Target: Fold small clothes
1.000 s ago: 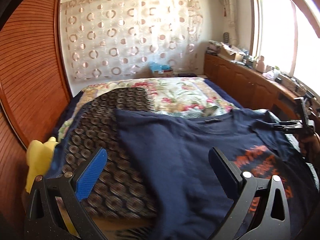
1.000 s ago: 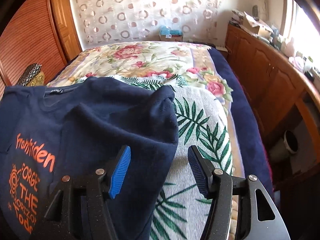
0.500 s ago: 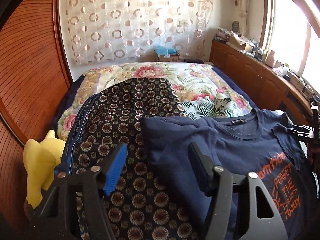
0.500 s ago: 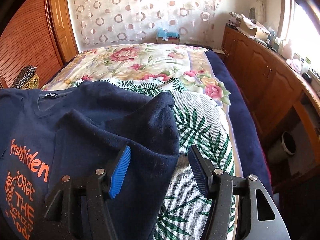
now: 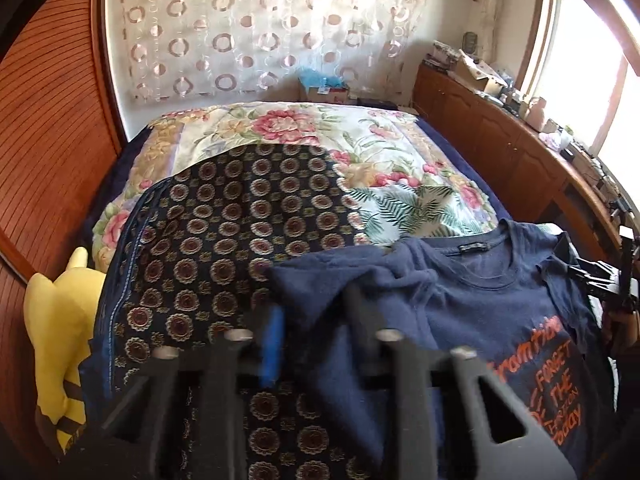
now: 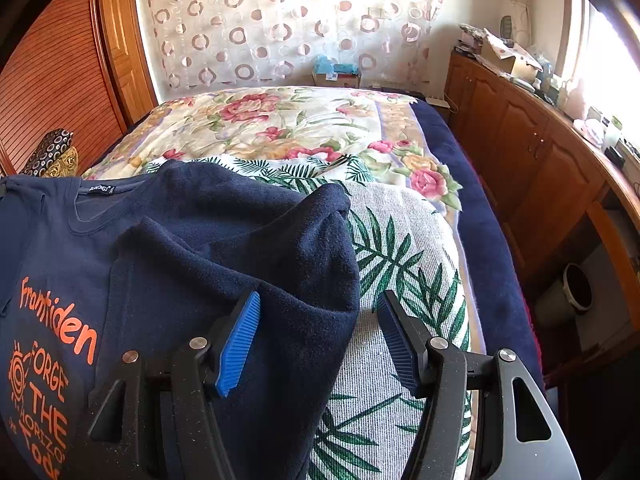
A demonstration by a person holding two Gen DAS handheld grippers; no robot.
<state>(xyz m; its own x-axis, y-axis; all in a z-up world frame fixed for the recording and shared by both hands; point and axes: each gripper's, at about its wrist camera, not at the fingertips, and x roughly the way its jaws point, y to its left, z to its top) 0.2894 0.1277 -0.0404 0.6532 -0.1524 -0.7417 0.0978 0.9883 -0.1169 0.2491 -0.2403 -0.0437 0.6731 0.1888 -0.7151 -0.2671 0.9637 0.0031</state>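
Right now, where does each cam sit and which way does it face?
Left wrist: on the left hand-held gripper, facing up the bed over the navy T-shirt and patterned dark cloth; blurred fingers show, the right hand-held gripper at far right.
Right wrist: on the right hand-held gripper, open, over the T-shirt's folded sleeve.
Shared: T-shirt, floral quilt, ring curtain.

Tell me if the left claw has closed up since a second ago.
Yes. The left claw has narrowed and now pinches the sleeve edge of the navy T-shirt, having come in over the dark medallion-print cloth toward the shirt.
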